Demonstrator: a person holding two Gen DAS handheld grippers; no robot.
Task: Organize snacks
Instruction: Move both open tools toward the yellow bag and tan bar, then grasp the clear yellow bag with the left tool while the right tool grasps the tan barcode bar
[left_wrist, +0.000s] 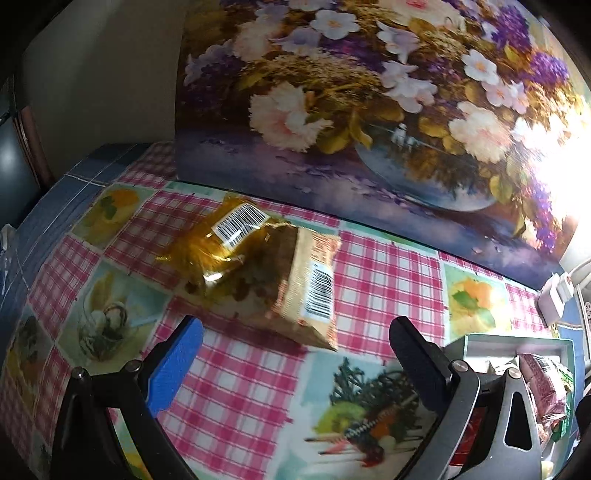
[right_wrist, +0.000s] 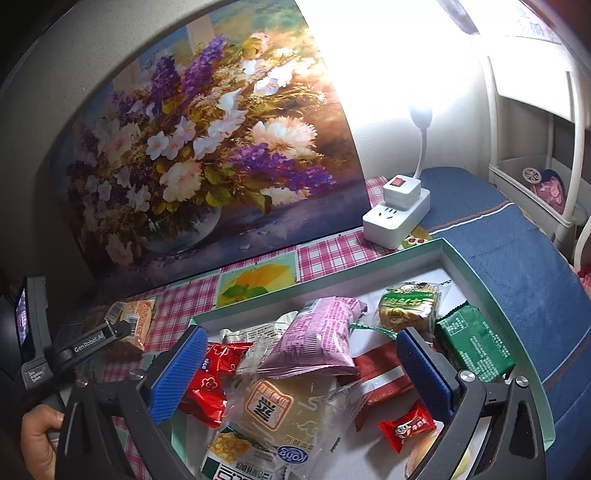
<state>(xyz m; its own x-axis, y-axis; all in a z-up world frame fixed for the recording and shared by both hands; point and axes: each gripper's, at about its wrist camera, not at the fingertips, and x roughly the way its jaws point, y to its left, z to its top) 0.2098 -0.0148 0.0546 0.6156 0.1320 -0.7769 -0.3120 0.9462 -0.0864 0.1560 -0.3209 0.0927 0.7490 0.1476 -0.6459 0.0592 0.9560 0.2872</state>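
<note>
The left claw (left_wrist: 295, 343) is wide open and holds nothing. It hangs over the tabletop with its pink checked cloth (left_wrist: 388, 273). Just ahead of its fingers lie two snack bags. The shiny gold see-through bag with a barcode (left_wrist: 221, 243) is ahead and a little to the left. The tan paper-look packet with a barcode (left_wrist: 306, 291) is right ahead, and it touches the gold bag. Behind both stands a big flower painting (left_wrist: 369, 110).

The right claw (right_wrist: 299, 369) is wide open too, and grips nothing. It hangs over a flat mint-green box with a white floor (right_wrist: 491, 280), which is full of snacks. Between its fingers lie a pink-purple puffy snack bag (right_wrist: 317, 336) and a clear wrapped pale cake (right_wrist: 295, 410). By its left finger sits a red candy bag with flowers (right_wrist: 208, 384). Past its right finger lies a dark green flat packet (right_wrist: 476, 347). Ahead is a small green-labelled cake pack (right_wrist: 406, 306). Below the right finger is a tiny red wrapped candy (right_wrist: 406, 428).

Far ahead of the right claw, a white power strip with a plug (right_wrist: 397, 210) sits near the painting.
</note>
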